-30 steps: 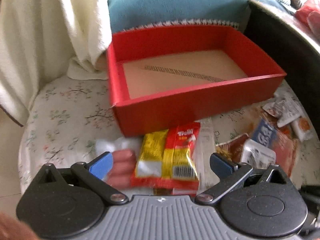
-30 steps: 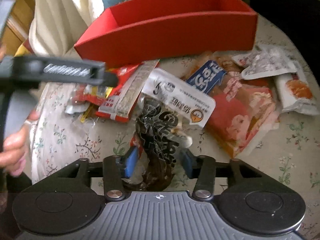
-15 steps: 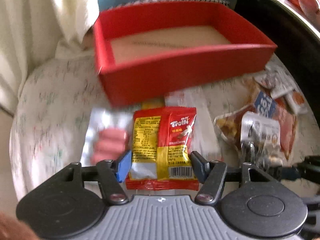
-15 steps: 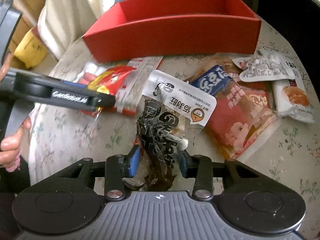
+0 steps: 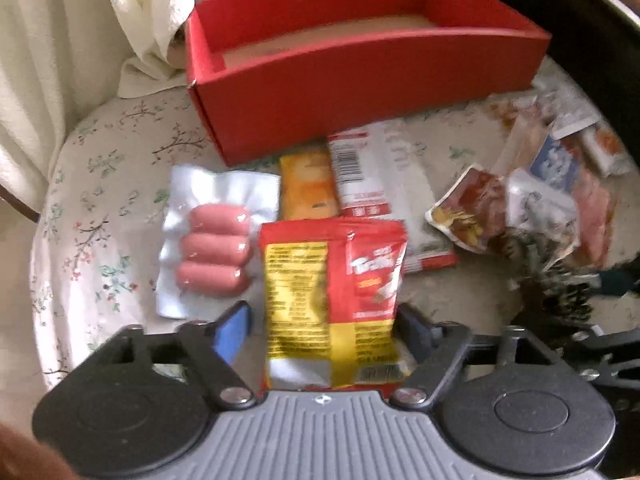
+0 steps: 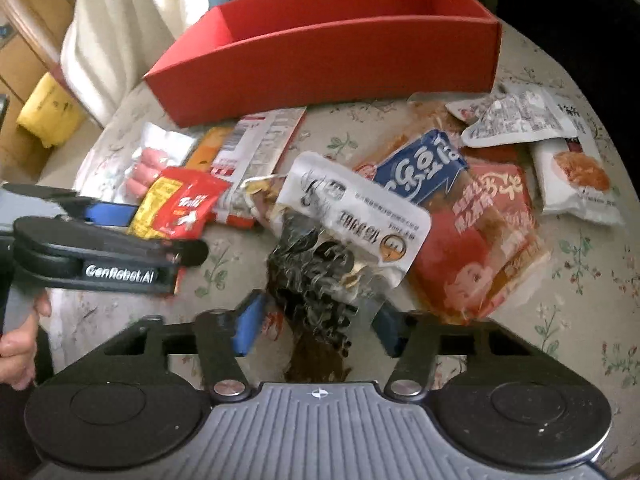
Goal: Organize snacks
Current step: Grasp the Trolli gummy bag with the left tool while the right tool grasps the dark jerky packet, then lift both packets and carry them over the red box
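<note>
Item 1: red-yellow gummy pkt [image 5: 332,304], between my left gripper [image 5: 320,326] jaws, closing, looks lifted. Item 2: dark seaweed pkt [image 6: 320,280], right gripper [image 6: 316,326] jaws easing apart around it. Dest: red box [image 5: 360,92], empty, just behind pile; both presumably bound there.

I see bare floral cloth [image 5: 100,184] left of the sausage pack [image 5: 212,240] — open room to pass there. Ahead, the red box [image 5: 360,80] stands with its near wall across the way; its inside is open from above. Cream fabric [image 5: 80,40] hangs at its left end, touching the corner. To the right, packets [image 6: 480,200] lie overlapping, with a free strip of cloth at the near right edge [image 6: 580,300].
</note>
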Demonstrator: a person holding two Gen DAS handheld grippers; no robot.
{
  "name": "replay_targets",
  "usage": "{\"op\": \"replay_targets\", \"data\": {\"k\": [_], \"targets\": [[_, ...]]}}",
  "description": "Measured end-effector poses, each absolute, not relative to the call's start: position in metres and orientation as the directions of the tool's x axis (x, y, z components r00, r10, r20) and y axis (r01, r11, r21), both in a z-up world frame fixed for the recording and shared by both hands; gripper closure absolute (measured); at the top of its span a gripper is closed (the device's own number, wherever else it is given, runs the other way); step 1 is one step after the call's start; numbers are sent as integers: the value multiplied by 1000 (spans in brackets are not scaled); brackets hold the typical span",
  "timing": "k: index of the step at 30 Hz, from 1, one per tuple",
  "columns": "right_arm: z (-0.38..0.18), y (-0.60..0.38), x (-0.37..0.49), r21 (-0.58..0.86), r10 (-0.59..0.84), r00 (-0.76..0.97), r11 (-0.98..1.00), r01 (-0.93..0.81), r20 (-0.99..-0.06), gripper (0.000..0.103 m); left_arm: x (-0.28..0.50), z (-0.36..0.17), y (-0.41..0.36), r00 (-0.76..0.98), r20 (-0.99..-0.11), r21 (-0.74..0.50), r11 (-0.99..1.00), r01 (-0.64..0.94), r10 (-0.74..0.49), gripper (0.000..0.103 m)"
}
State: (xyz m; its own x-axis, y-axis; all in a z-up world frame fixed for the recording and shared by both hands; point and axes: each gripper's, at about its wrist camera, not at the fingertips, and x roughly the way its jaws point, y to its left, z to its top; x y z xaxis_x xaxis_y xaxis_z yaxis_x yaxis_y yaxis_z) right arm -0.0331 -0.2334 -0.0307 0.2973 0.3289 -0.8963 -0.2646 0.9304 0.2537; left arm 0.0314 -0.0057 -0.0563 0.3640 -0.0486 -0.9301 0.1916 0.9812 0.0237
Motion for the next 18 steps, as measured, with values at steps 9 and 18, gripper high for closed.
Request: {"op": "replay_targets", "data": {"k": [9, 18], "targets": [[-11, -244, -54, 289, 360, 307, 924, -252, -881, 81, 7, -36, -3, 365, -916, -88, 970, 227, -169, 55], [-34, -254, -40, 453, 465, 283, 884, -111, -839, 70, -3, -35, -6, 344, -909, -155, 958, 242, -234, 55]]}}
